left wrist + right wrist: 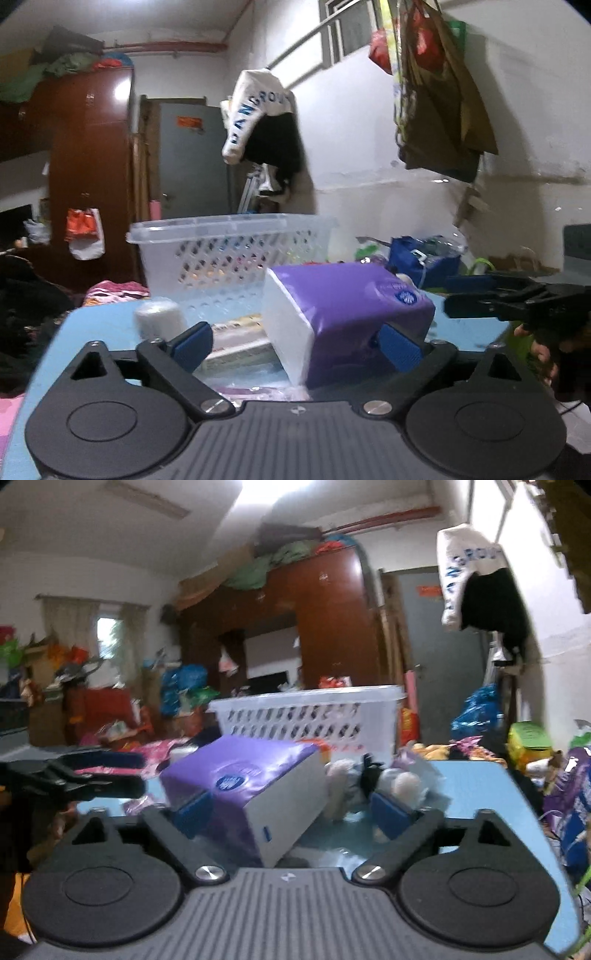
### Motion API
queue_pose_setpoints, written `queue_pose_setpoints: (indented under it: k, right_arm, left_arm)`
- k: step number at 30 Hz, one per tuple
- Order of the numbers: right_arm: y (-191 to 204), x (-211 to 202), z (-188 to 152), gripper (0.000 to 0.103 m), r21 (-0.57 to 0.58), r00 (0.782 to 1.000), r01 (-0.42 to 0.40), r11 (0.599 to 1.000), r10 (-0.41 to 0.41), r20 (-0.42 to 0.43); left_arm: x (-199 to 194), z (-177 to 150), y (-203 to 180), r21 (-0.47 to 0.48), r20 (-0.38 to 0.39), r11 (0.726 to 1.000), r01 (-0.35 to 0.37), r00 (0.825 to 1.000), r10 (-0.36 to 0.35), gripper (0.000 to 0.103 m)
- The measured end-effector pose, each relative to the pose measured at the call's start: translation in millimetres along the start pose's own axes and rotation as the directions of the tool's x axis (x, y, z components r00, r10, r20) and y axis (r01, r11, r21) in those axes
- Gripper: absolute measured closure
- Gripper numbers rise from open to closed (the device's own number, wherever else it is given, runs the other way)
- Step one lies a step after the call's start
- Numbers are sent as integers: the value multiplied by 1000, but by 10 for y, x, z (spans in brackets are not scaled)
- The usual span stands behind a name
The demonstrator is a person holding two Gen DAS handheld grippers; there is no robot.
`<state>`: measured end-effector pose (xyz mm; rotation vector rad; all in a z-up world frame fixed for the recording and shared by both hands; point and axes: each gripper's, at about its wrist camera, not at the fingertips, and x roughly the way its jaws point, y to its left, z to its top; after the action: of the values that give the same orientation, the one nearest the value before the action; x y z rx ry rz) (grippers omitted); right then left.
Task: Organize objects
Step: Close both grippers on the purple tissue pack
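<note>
A purple tissue pack (pixel 343 314) lies tilted on the blue table (pixel 99 321), between the wide-open fingers of my left gripper (pixel 295 345); its right side rests against the right pad (pixel 400 349). The same pack (pixel 243 786) sits between the open fingers of my right gripper (pixel 293 812), against the left pad (pixel 194 812). A white perforated basket (pixel 236 251) stands behind it, also in the right wrist view (pixel 314 716). The other gripper shows at the right edge (pixel 517 299) and the left edge (pixel 74 775).
A white roll (pixel 159 317) and flat packets (pixel 240 336) lie left of the pack. A plush toy (pixel 369 786) lies right of it. A blue bag (pixel 424 258), wardrobe (pixel 88 166), hanging clothes (pixel 266 122) and bags (pixel 436 92) surround the table.
</note>
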<state>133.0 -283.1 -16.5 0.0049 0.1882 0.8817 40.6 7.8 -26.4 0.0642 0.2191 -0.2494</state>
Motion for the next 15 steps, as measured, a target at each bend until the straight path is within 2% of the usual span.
queue_pose_setpoints:
  k: [4, 7, 9, 11, 13, 15]
  right_arm:
    - [-44, 65, -13, 23, 2, 999, -47, 999, 47, -24]
    - [-36, 80, -27, 30, -7, 997, -63, 998, 63, -38]
    - [-15, 82, -28, 38, -17, 995, -83, 996, 82, -52]
    - [6, 95, -37, 40, -25, 994, -97, 995, 96, -59]
    - [3, 123, -50, 42, -32, 992, -107, 994, 105, -64]
    - [-24, 124, -53, 45, -23, 990, -127, 992, 126, -59]
  left_arm:
    - [69, -35, 70, 6, 4, 999, 44, 999, -44, 11]
    - [115, -40, 84, 19, 8, 997, 79, 997, -79, 13]
    - [151, -44, 77, 25, 7, 994, 102, 995, -102, 13]
    - [203, -35, 49, 41, 1, 991, 128, 992, -128, 15]
    - [260, -45, 30, 48, -14, 989, 142, 990, -142, 20]
    - [307, -68, 25, 51, -27, 986, 161, 987, -160, 30]
